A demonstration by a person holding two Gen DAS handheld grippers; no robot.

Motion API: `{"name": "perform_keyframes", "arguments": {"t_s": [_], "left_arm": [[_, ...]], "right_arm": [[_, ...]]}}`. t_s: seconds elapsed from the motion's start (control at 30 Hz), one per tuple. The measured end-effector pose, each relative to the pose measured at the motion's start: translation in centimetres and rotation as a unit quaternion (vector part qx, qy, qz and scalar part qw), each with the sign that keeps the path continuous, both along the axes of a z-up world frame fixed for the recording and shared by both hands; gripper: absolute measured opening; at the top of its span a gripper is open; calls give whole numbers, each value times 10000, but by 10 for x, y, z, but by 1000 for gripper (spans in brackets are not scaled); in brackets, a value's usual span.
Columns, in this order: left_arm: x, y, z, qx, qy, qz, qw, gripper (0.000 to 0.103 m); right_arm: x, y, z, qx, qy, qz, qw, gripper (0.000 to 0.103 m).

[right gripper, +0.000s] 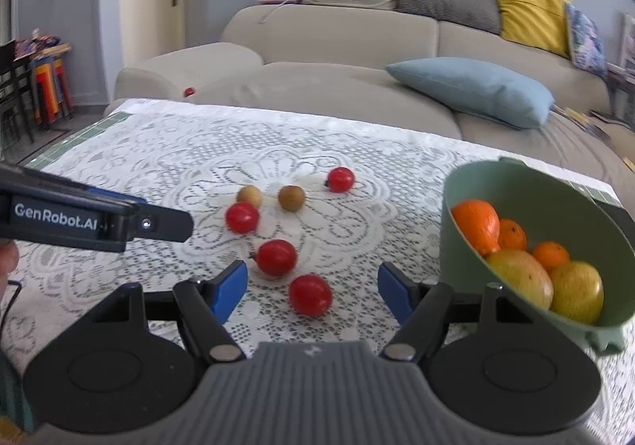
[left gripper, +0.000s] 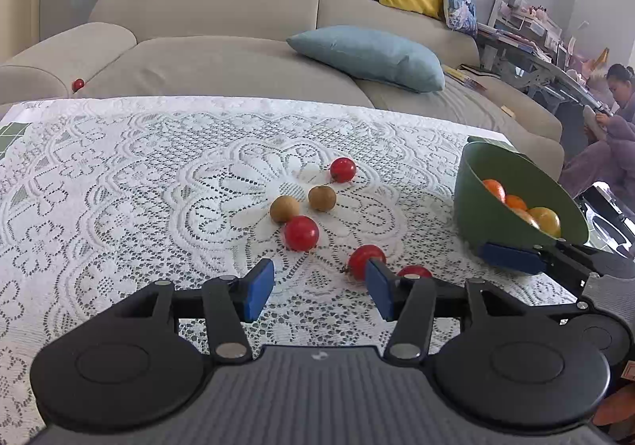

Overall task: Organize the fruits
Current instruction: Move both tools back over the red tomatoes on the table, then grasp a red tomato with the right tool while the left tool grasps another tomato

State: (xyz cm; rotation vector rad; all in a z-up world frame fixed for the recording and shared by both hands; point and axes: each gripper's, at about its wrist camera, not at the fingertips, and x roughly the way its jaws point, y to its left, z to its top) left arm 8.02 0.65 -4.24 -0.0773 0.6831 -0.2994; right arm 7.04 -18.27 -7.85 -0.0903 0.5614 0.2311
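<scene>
Where lace (right gripper: 119, 151) covers the desk (left gripper: 16, 133): four tomatoes, two brown fruits, loose in a cluster at centre. Farthest tomato (right gripper: 340, 179) alone at the back; brown pair (right gripper: 291, 198) (right gripper: 250, 196) side by side just nearer; one tomato (right gripper: 242, 217) touching the left brown fruit; two more (right gripper: 276, 258) (right gripper: 310, 295) nearest, close together. All round, no long axis to tell; stem of the tomato (left gripper: 366, 261) in the left view pointing left. Fifth tomato (left gripper: 77, 84) off on the sofa (left gripper: 206, 60). Green bowl (right gripper: 528, 183) at the right, tilted, mouth toward the cameras: three oranges (right gripper: 476, 224), two yellow-green fruits (right gripper: 577, 290), the longer one (right gripper: 520, 276) lying slantwise.

Left gripper (left gripper: 319, 288) spread, nothing between the pads, right pad overlapping a near tomato. Right gripper (right gripper: 311, 288) spread wide, nearest tomato between its fingers, not pinched.
</scene>
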Motion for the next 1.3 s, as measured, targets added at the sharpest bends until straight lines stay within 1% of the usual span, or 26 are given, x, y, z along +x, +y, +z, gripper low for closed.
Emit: {"name": "perform_keyframes", "arguments": {"t_s": [0.07,0.13,0.2,0.27,0.37,0.43,0.53,0.57,0.63,0.67,0.77,0.87,0.97,1.07,1.17,1.3], "left_arm": [[-1,1,-5,47,-128,-9,9999,63],[-1,1,-10,39,-204,-26,9998,63],[0,2,-14,3,-251,-19,9997,63],[2,2,-18,-12,-248,-39,9997,63],[6,1,-22,-78,-209,-118,9997,63],[9,-1,-25,-34,-191,-149,9997,63],[12,-5,-30,53,-170,-167,9997,59],[13,-6,-31,41,-153,-188,9997,58],[15,-8,-33,16,-150,-229,9996,58],[16,-9,-33,16,-155,-244,9996,57],[18,-11,-35,-3,-158,-265,9995,56],[20,-13,-36,-38,-122,-253,9996,56],[23,-16,-36,-40,-113,-286,9995,56],[25,-22,-36,-32,-117,-425,9990,54],[27,-29,-38,11,-96,-515,9986,53],[32,-38,-42,86,-140,-640,9978,52]], "right_arm": [[-1,-1,-6,-13,-31,-107,9999,62],[-1,-1,-10,-2,-59,-204,9998,62],[-1,1,-12,-28,-93,-182,9998,59],[-1,4,-15,-88,-119,-165,9998,56],[1,6,-19,-61,-14,-90,9999,51],[4,7,-21,-19,45,-47,10000,51],[8,11,-24,-20,90,-14,10000,48],[10,12,-25,-33,114,-12,9999,45],[14,14,-27,-38,183,2,9998,44],[16,14,-28,-40,205,-1,9998,41],[21,16,-29,-57,250,15,9997,40],[24,20,-33,-224,274,0,9994,40],[28,19,-35,-234,373,-10,9990,29],[28,16,-34,-200,395,-61,9990,28],[30,9,-33,-205,428,-289,9985,28],[31,-1,-33,-23,522,-428,9977,28]]}}
